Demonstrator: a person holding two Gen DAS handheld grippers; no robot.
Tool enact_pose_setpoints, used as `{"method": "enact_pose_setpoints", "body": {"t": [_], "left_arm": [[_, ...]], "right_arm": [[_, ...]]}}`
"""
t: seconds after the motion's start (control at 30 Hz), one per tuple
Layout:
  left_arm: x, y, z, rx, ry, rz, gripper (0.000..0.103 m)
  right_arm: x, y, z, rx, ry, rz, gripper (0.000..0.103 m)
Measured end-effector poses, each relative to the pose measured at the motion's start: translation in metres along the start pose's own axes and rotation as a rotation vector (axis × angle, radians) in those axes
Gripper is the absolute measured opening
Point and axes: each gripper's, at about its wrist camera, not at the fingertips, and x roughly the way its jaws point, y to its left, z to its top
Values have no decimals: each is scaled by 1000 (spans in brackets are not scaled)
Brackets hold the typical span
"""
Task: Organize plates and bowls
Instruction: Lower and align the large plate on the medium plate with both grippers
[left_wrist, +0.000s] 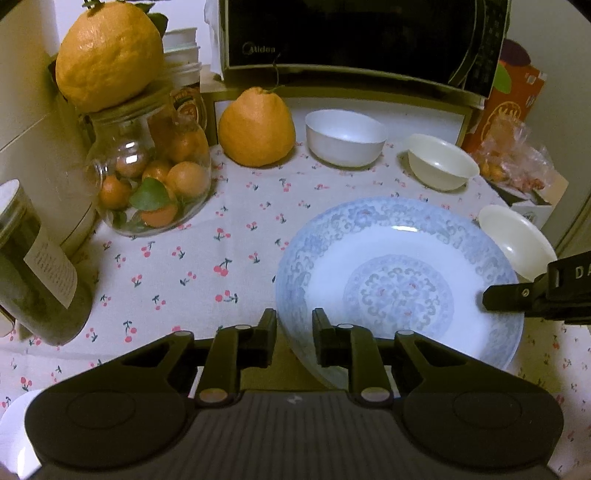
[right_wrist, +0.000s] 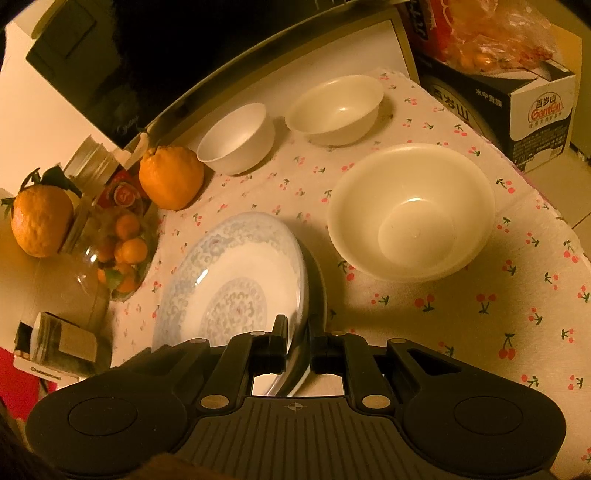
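Both grippers pinch the blue-patterned plate (left_wrist: 399, 280) by its rim: the left gripper (left_wrist: 294, 332) has its fingers around the near-left edge, and the right gripper (right_wrist: 298, 343) clamps the opposite edge, with the plate tilted up on that side. Ahead of the right gripper, just to its right, a large cream bowl (right_wrist: 410, 210) stands alone. Farther ahead, a second cream bowl (right_wrist: 336, 107) and a white bowl (right_wrist: 236, 136) stand apart. Nothing looks stacked yet, so I judge the organizing is only beginning.
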Motion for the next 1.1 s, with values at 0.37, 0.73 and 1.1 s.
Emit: {"method": "enact_pose_setpoints", "body": {"t": [0.37, 0.73, 1.1], "left_arm": [[2, 0, 0, 0, 12, 1, 16], [2, -1, -1, 14, 8, 5, 17], [1, -3, -2, 37, 6, 14, 16]], "right_arm": [[-2, 10, -2, -59, 23, -39, 15], [-2, 21, -6, -134, 54, -107, 16], [2, 30, -11, -213, 45, -149, 16]]}}
